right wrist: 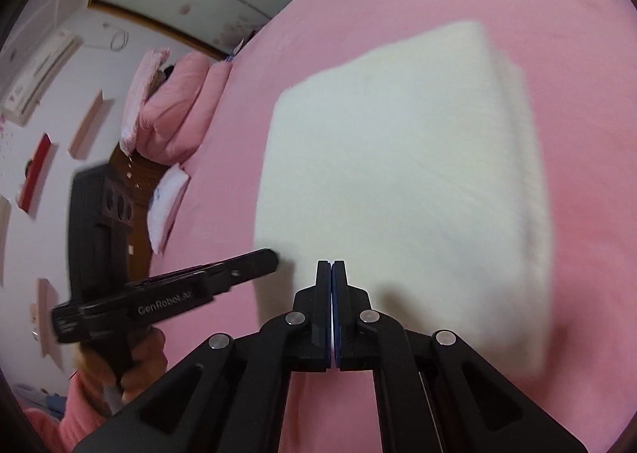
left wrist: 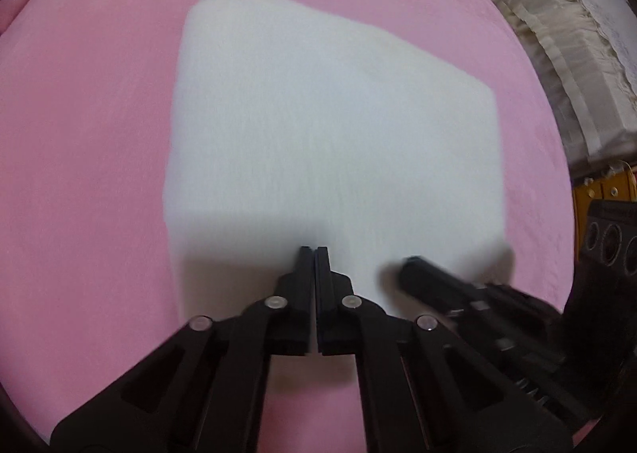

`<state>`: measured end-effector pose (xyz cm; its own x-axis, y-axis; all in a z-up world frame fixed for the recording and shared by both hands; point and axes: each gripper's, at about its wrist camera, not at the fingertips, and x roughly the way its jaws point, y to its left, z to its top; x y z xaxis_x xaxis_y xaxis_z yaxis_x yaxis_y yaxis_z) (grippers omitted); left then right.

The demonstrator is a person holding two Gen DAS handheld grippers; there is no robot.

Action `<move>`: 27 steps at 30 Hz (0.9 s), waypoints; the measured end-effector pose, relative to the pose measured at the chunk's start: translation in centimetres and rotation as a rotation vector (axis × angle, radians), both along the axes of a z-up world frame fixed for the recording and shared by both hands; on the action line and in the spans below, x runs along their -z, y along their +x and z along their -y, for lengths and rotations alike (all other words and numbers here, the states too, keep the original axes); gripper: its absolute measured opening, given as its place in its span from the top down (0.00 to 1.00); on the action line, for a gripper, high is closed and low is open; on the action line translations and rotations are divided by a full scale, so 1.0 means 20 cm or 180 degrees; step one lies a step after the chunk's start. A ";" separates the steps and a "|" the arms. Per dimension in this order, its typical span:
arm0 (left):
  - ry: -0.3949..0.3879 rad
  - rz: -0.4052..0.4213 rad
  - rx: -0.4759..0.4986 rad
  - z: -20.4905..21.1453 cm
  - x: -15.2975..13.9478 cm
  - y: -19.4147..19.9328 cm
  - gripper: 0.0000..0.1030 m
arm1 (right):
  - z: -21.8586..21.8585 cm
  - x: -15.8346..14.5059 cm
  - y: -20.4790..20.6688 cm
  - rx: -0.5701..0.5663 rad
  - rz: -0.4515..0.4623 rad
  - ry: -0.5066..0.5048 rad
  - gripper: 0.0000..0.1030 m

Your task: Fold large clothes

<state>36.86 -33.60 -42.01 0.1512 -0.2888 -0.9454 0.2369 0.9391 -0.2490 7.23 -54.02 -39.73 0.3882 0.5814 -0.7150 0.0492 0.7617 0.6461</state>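
A white garment [left wrist: 330,126] lies folded into a thick rectangle on the pink bed sheet [left wrist: 87,134]. It also shows in the right wrist view [right wrist: 402,182], with stacked layers along its right edge. My left gripper [left wrist: 314,252] is shut, its tips at the garment's near edge. I cannot tell whether cloth is pinched. My right gripper [right wrist: 331,264] is shut at the same near edge, nothing visibly between its fingers. The right gripper also shows in the left wrist view [left wrist: 414,266], and the left gripper in the right wrist view [right wrist: 270,258].
Pink pillows and bedding [right wrist: 175,110] lie at the head of the bed. A wooden bedside unit [right wrist: 135,190] stands beside it. A wall with an air conditioner [right wrist: 36,75] is at left. Plastic-wrapped bundles [left wrist: 557,35] lie past the bed's right edge.
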 end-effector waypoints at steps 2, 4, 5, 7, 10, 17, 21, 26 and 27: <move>-0.0151 0.0096 -0.0100 0.01 0.03 0.13 1.00 | -0.05 0.09 0.15 0.0038 0.0001 -0.0091 1.00; -0.0196 0.0262 -0.0256 -0.02 0.02 0.32 1.00 | -0.02 0.21 0.32 0.0248 0.0059 -0.0037 1.00; -0.0173 0.0324 -0.0289 -0.02 0.03 0.37 1.00 | 0.02 0.23 0.36 0.0372 0.0122 -0.0030 1.00; -0.0059 0.0272 -0.0233 -0.05 0.12 0.41 0.99 | 0.12 0.25 0.44 0.0692 0.0145 -0.0143 1.00; -0.0192 0.0258 -0.0260 -0.11 0.18 0.46 0.99 | 0.28 0.26 0.40 0.1067 0.0132 -0.0391 1.00; -0.0149 0.0391 -0.0393 -0.15 0.13 0.07 0.99 | 0.26 0.16 -0.07 0.0585 0.0229 -0.1280 1.00; 0.0166 0.0396 -0.0056 0.02 0.11 -0.38 0.99 | 0.15 0.10 -0.38 0.0219 0.0248 -0.1675 1.00; 0.0431 0.0114 -0.0042 -0.10 0.03 -0.62 0.99 | 0.19 0.02 -0.62 0.0514 -0.0137 -0.1405 1.00; 0.0565 0.0005 -0.0088 -0.15 0.01 -0.66 0.99 | 0.20 0.03 -0.65 0.0601 -0.0201 -0.1342 1.00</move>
<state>23.60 -30.68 -42.22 0.1584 -0.1131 -0.9809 0.2107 0.9744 -0.0784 -5.79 -58.03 -40.29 0.4072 0.1585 -0.8995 0.2414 0.9311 0.2734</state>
